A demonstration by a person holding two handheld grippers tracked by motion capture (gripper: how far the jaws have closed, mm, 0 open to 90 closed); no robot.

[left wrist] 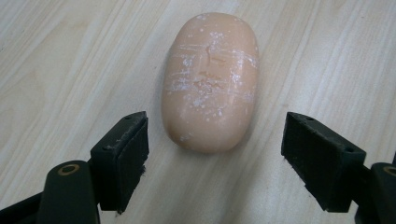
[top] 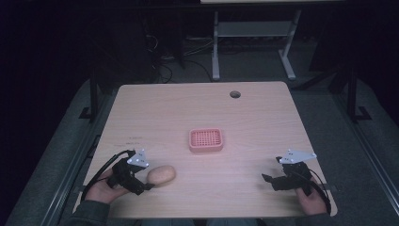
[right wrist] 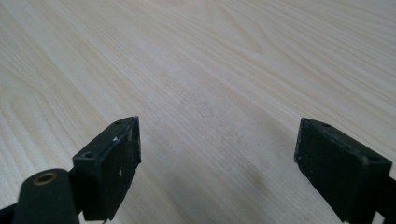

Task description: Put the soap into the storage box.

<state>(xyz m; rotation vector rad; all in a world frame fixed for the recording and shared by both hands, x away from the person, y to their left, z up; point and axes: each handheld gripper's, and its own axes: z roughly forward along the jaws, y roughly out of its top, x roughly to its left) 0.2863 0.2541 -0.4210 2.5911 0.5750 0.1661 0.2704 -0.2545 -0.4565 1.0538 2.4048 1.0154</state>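
Note:
A tan oval potato-like lump (top: 161, 174) lies on the wooden table (top: 197, 113) near its front left. My left gripper (top: 142, 184) is open right beside it; in the left gripper view the lump (left wrist: 210, 81), scuffed with white marks, lies just ahead of the gripper (left wrist: 215, 161), whose jaws stand wide apart without touching it. A pink perforated tray (top: 205, 140) sits at the table's middle. My right gripper (top: 269, 180) rests low at the front right, open; the right gripper view shows it (right wrist: 217, 168) over bare wood (right wrist: 210, 70).
A round cable hole (top: 235, 94) sits near the table's far edge. Beyond the table stand white desk legs (top: 215, 47) and cables on a dark floor. A hand (top: 101, 190) holds each gripper at the table's front edge.

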